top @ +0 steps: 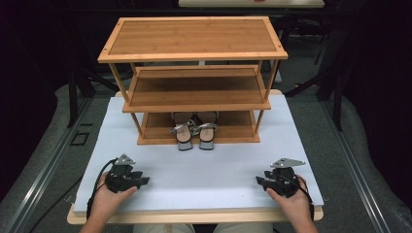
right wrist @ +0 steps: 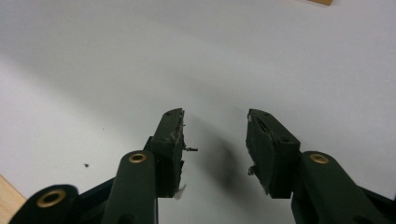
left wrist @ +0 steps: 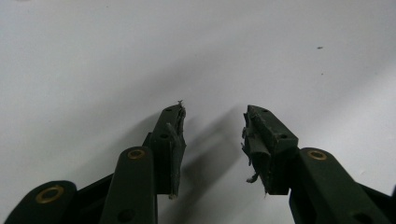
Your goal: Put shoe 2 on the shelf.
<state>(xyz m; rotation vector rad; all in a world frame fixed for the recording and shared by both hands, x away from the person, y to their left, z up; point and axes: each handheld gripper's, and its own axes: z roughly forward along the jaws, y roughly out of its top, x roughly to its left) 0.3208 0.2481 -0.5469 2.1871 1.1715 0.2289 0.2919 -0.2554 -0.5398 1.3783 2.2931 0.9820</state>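
High view
- Shoes [top: 195,130]: a pair of silver heeled sandals is seen side by side on the bottom shelf of a wooden rack [top: 193,37], toes toward the person, long axes running from the rack's front to its back.
- Left gripper [top: 144,181]: held low over the white board [top: 204,165] at the near left, jaws pointed inward toward the middle. The shoes lie ahead of it and off to its right, well apart.
- Right gripper [top: 260,181]: held at the near right, jaws pointed inward. The shoes lie ahead of it and off to its left, well apart.
- Nearer hand: the two are judged about equally far from the pair; the left shoe sits closer to the left gripper, the right shoe to the right one.
- In the way: only bare board lies between grippers and shoes. The middle shelf hangs just above the shoes, so a low, level approach from the front is judged necessary.

Left gripper view
- Jaws: seen apart, nothing between them, worn pads [left wrist: 176,140] facing each other.
- Ahead: plain white board.

Right gripper view
- Jaws: seen apart, nothing held.
- Ahead: white board, with a sliver of wood at the top right corner and another at the bottom left.
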